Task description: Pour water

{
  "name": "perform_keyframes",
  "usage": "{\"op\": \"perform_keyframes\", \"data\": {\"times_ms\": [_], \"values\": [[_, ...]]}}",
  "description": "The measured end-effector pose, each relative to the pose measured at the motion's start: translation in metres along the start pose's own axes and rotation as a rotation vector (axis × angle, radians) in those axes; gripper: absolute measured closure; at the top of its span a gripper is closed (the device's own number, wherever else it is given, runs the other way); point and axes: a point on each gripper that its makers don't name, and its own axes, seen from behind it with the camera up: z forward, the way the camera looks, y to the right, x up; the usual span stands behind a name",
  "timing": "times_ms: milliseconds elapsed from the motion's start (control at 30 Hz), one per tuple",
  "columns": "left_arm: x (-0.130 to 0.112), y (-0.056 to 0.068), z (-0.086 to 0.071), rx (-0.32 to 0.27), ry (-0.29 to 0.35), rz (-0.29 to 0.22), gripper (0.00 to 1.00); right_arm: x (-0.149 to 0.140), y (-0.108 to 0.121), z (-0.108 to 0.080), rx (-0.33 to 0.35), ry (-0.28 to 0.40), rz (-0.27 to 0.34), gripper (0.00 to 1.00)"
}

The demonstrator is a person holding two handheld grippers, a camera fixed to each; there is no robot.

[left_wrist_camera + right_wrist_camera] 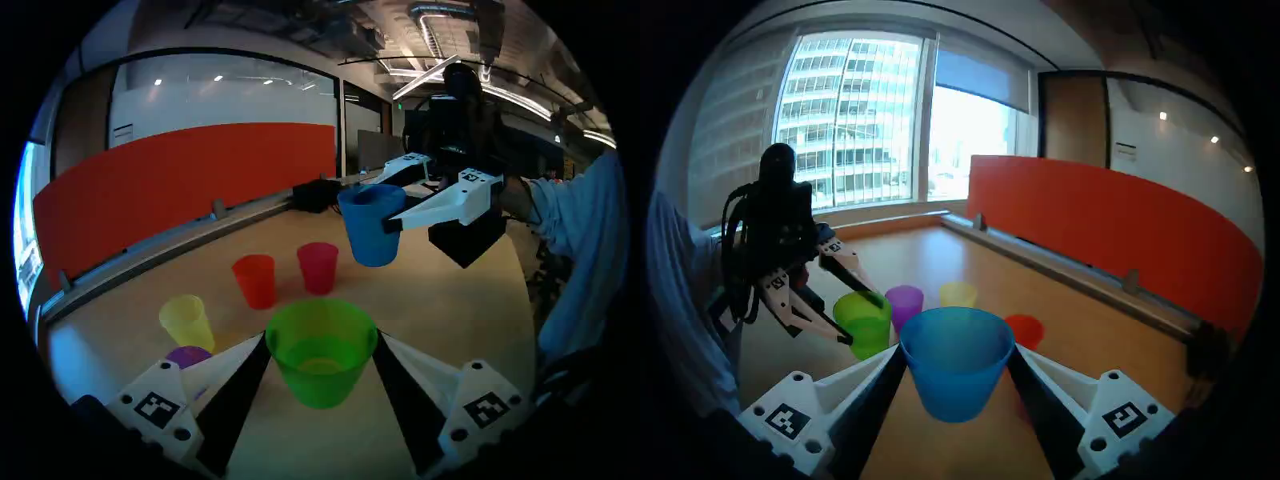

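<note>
two cups in play: in left gripper view, left gripper (320, 342) pinched the green cup (322, 376) upright, w/ the blue cup (370, 232) raised ahead, a bit right. in right gripper view, right gripper (956, 356) clamped that blue cup upright, green cup lower and to its left, near but apart; pour would prob tip leftward.
</note>
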Motion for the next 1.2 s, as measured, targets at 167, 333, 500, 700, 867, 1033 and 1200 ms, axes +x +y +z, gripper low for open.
{"op": "perform_keyframes", "data": {"times_ms": [167, 333, 500, 700, 867, 1033, 1200], "values": [[-0.011, 0.000, 0.004, -0.007, -0.031, 0.000, 0.12, -0.014, -0.002, 0.004, 0.018, -0.035, 0.008, 0.09], [-0.022, -0.001, 0.007, -0.013, -0.061, 0.002, 0.12, -0.027, -0.003, 0.009, 0.031, -0.067, 0.015, 0.09], [-0.032, -0.002, 0.011, -0.020, -0.094, 0.015, 0.12, -0.039, -0.004, 0.013, 0.039, -0.097, 0.011, 0.09], [-0.044, -0.003, 0.017, -0.026, -0.131, 0.034, 0.12, -0.051, -0.006, 0.019, 0.047, -0.124, 0.013, 0.09], [-0.051, -0.006, 0.022, -0.032, -0.147, 0.027, 0.12, -0.060, -0.007, 0.021, 0.053, -0.138, 0.017, 0.09], [-0.057, -0.008, 0.027, -0.035, -0.155, 0.023, 0.12, -0.066, -0.009, 0.023, 0.056, -0.150, 0.017, 0.09], [-0.061, -0.010, 0.030, -0.037, -0.159, 0.019, 0.12, -0.069, -0.009, 0.024, 0.056, -0.158, 0.018, 0.09]]}}
